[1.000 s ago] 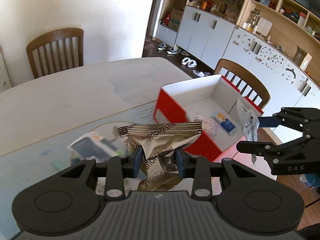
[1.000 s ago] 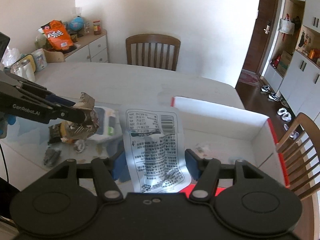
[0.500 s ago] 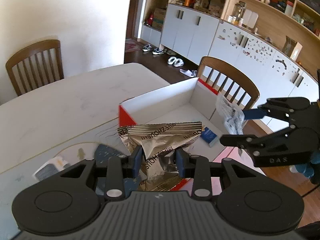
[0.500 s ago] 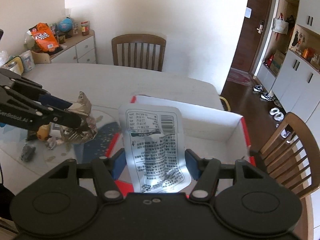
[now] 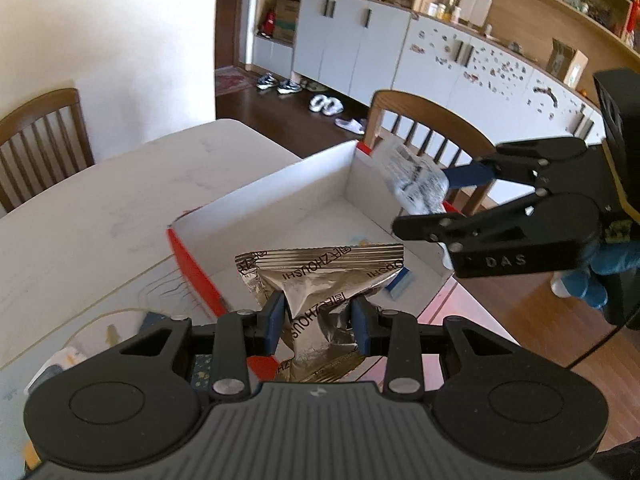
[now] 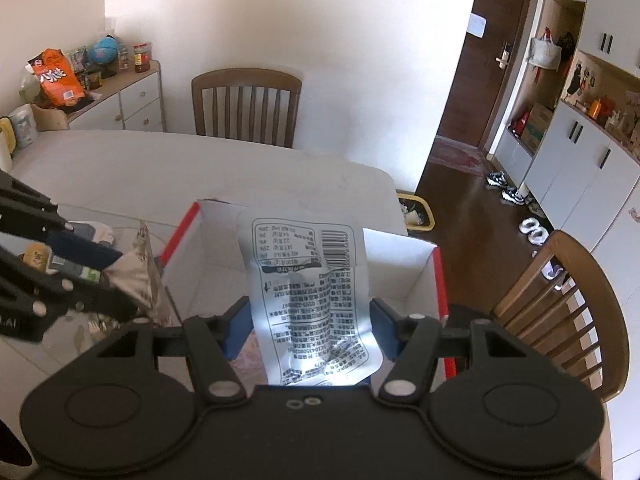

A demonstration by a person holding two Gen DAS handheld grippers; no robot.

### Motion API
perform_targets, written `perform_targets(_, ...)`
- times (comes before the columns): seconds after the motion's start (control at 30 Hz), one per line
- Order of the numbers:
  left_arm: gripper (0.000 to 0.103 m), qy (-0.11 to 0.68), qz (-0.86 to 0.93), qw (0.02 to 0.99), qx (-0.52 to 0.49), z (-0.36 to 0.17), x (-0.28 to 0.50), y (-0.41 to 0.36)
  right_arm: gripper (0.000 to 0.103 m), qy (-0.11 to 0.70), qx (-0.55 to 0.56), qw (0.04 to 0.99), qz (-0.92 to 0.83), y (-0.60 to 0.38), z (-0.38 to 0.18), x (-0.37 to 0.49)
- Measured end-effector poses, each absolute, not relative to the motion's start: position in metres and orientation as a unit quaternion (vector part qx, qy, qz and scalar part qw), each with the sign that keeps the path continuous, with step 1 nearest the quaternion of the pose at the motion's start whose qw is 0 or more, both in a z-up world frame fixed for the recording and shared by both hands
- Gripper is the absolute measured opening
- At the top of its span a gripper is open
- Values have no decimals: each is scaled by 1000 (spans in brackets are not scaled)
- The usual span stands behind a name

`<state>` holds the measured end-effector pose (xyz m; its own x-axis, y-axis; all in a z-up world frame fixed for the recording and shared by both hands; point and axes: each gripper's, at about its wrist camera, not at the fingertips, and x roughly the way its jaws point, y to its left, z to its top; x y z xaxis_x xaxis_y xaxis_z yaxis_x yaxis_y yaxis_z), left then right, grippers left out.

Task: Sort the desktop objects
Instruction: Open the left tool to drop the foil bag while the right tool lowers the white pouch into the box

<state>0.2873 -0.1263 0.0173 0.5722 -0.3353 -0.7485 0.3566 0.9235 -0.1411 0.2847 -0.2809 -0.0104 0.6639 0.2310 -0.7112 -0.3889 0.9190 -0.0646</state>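
Note:
My left gripper [image 5: 318, 316] is shut on a crumpled gold foil packet [image 5: 320, 280] and holds it over the near edge of a red and white open box [image 5: 280, 200]. My right gripper [image 6: 306, 320] is shut on a white printed packet [image 6: 308, 292] above the same box [image 6: 416, 276]. In the left wrist view the right gripper [image 5: 424, 196] with its white packet [image 5: 416, 180] hangs over the box's right wall. In the right wrist view the left gripper [image 6: 116, 280] with the foil packet [image 6: 140, 268] is at the box's left wall. A small blue item [image 5: 400, 284] lies inside the box.
The box stands on a white table [image 6: 160, 168] near its corner. Several loose small items [image 6: 36, 256] lie on a glass mat at the left. Wooden chairs stand at the far side [image 6: 246, 104] and at the right [image 6: 568, 292]. A yellow bin [image 6: 416, 212] sits on the floor.
Both grippers have moved toward the box with their packets. The left gripper has left the mat with the loose items and now hangs over the box's edge. Both stay shut.

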Motion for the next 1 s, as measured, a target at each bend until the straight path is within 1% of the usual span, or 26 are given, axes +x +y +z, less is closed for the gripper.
perform_targets(0.37, 34, 455, -206, 865, 40, -3, 322, -151, 62, 406, -90, 895, 163, -298, -35, 321)
perform_targets(0.53, 34, 483, -205, 850, 42, -20, 336, -155, 62, 429, -80, 885, 163, -299, -49, 335)
perform_targets(0.8, 34, 499, -217, 838, 49, -31, 335, -161, 62, 462, -90, 866, 169, -285, -74, 354)
perform_targets(1.0, 34, 511, -215, 831, 47, -40, 334, -161, 62, 503, -90, 844, 165, -279, -98, 368)
